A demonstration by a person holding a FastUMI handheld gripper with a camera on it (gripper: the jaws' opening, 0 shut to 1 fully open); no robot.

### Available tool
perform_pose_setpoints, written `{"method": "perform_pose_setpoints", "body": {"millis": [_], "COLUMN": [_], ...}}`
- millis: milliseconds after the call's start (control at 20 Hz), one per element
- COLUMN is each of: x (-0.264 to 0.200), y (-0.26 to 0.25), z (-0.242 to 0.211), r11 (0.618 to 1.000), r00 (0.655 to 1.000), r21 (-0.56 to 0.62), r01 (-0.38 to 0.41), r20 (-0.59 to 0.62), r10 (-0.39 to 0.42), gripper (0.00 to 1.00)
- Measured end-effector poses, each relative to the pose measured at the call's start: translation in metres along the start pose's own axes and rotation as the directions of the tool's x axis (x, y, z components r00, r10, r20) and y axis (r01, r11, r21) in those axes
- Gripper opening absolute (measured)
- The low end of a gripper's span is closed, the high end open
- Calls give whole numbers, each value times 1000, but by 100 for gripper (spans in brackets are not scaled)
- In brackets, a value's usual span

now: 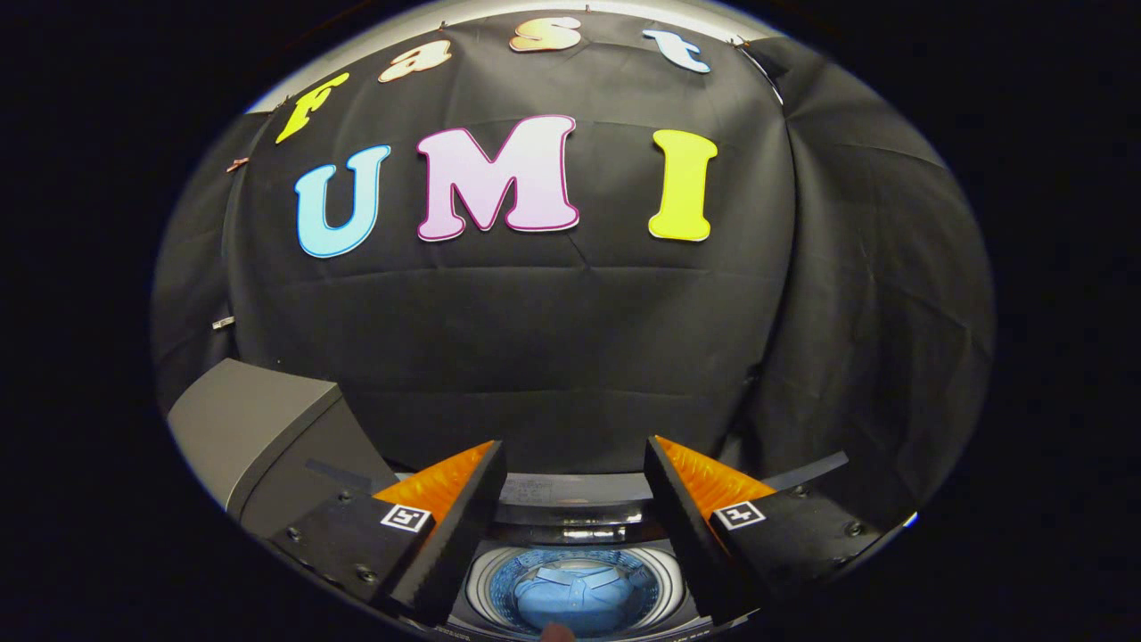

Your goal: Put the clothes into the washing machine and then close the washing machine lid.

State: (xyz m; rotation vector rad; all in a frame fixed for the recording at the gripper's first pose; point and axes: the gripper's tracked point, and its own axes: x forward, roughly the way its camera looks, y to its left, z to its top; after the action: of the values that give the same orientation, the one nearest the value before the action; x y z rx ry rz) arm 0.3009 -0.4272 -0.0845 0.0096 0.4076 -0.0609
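Note:
My gripper point(575, 468) is open, its two fingers spread wide with nothing between them, and it hovers above the washing machine point(570, 499). Below and between the fingers I look down into the round drum point(486, 584) of the top-loading machine. A folded light blue shirt point(570, 597) lies inside the drum. The machine's back panel shows just beyond the fingertips. The lid's position cannot be told from here.
A grey box-like cabinet point(254, 428) stands to the left of the machine, close to the left finger. The black cloth booth wall point(570, 339) rises right behind the machine and wraps around on the right.

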Motion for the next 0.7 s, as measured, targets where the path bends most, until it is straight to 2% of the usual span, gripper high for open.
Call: {"method": "perform_pose_setpoints", "body": {"millis": [400, 600, 700], "x": [1, 0, 0], "y": [3, 2, 6], "z": [3, -4, -24], "r11": [1000, 1000, 1000], "r00": [1000, 1000, 998], "r21": [10, 12, 11], "r01": [-16, -16, -15], "r20": [26, -7, -64], "r10": [15, 16, 16], "gripper": [98, 98, 99]}}
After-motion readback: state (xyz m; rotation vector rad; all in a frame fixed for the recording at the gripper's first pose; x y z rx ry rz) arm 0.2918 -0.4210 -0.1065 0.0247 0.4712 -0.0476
